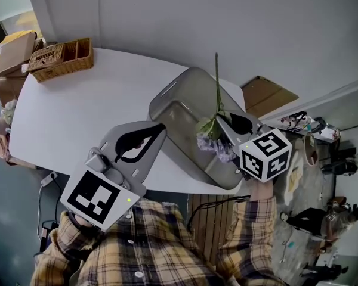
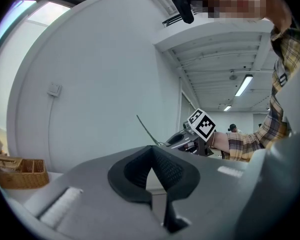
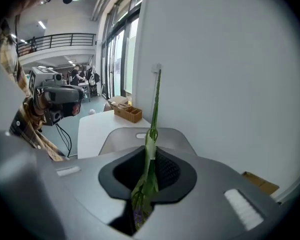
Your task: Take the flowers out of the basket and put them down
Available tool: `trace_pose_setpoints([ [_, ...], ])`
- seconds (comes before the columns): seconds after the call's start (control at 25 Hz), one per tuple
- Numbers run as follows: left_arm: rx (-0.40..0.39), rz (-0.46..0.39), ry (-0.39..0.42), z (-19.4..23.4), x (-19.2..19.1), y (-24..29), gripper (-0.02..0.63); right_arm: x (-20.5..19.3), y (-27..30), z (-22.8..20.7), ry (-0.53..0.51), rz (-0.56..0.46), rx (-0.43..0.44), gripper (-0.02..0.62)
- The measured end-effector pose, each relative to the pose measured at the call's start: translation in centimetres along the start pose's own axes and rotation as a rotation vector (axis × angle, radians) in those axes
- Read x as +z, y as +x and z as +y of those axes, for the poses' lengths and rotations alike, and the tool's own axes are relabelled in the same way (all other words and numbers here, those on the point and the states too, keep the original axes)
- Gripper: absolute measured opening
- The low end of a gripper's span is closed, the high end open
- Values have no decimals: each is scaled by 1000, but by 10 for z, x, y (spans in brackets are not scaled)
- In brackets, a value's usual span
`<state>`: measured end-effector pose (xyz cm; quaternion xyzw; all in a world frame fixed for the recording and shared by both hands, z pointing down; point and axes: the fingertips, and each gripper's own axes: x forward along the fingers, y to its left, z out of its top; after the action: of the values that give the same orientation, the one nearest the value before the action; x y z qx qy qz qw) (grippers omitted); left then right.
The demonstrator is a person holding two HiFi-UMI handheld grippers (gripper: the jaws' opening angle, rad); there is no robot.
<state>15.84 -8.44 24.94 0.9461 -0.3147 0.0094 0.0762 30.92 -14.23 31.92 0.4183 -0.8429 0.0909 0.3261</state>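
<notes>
Flower [image 1: 216,97]: clamped in R gripper [image 1: 222,119], over near end of basket [image 1: 185,109], not on table [image 1: 77,112] yet. Stem up and away past the tips, purple head back by the gripper body. Cant tell if head is fully clear of basket rim.

Risks from here (est. only):
- Slip/rotate in grip. Cause: thin stem, small contact area, heavy head hanging behind the pads. Quick swing → pivot, or drop back in.
- Snag on rim. Cause: head + leaves low near basket wall during sideways move. Get height before crossing.
- Crushed stem. Cause: squeezing harder to stop slip.
- Basket shift. Cause: parked at table's near edge, looks to overhang, nothing bracing it. Easy to tip w/ a knock or snag.
- Bad put-down. Cause: long stem sticking out ahead → tip-first contact, levering flower out of pads. Go in flat.

Grippers:
- R gripper [image 3: 150,151]: nearly closed, pads pressing on stem at the leafy part, leaves bunched betw. them. Nothing else held.
- L gripper [image 2: 151,149]: closed, pads together, nothing betw. them. Pointing level, just left of basket, apart from it, touching nothing.

Bare table left of basket, well apart from wicker tray [image 1: 62,58]: prob. OK spot for put-down.
</notes>
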Motion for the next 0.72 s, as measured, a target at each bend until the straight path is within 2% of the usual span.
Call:
trace_pose_setpoints([
  [0.24, 25, -9, -1, 11, -1, -13, 12, 36, -4, 14, -28, -79, -3, 46],
  [0.72, 54, -16, -17, 36, 7, -44, 12, 91, -7, 51, -54, -147, 14, 46],
])
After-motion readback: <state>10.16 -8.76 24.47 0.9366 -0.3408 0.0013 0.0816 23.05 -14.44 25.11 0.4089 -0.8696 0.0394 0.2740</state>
